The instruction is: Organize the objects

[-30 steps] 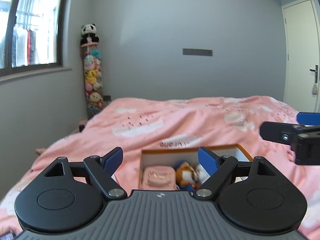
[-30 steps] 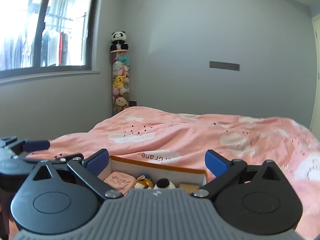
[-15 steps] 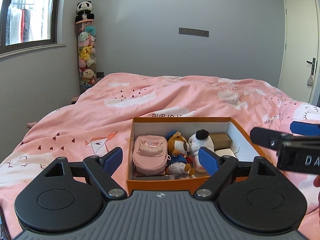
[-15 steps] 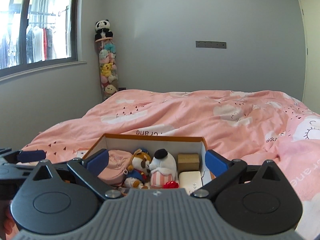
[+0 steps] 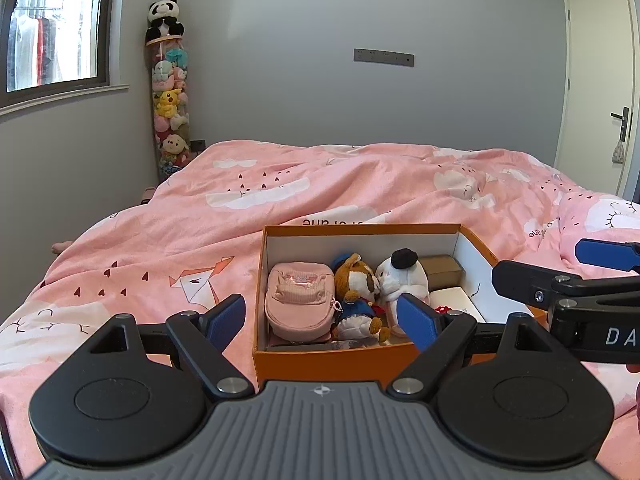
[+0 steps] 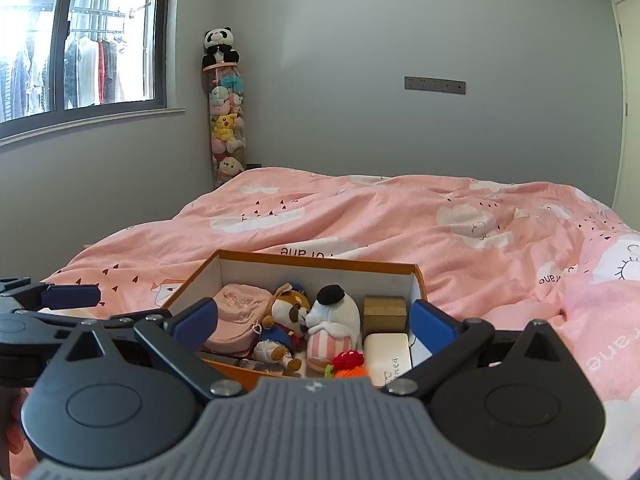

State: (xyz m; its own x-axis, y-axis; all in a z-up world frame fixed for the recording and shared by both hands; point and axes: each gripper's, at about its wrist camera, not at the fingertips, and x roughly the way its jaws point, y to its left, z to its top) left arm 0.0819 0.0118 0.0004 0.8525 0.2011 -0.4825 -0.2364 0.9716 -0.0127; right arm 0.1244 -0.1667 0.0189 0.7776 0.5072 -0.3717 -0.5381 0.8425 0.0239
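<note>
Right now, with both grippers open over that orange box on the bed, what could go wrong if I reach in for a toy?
1. The orange box sits on a soft, rumpled duvet, so pressing on its rim may tip or slide it.
2. The brown dog plush and white plush touch face to face; grabbing one could drag the other.
3. The left gripper and right gripper hover side by side, so they might collide.

A box is sitting on the bed; inside, a pouch is lying left, two plush toys are leaning together at centre, and what appear to be small cases are lying right.
</note>
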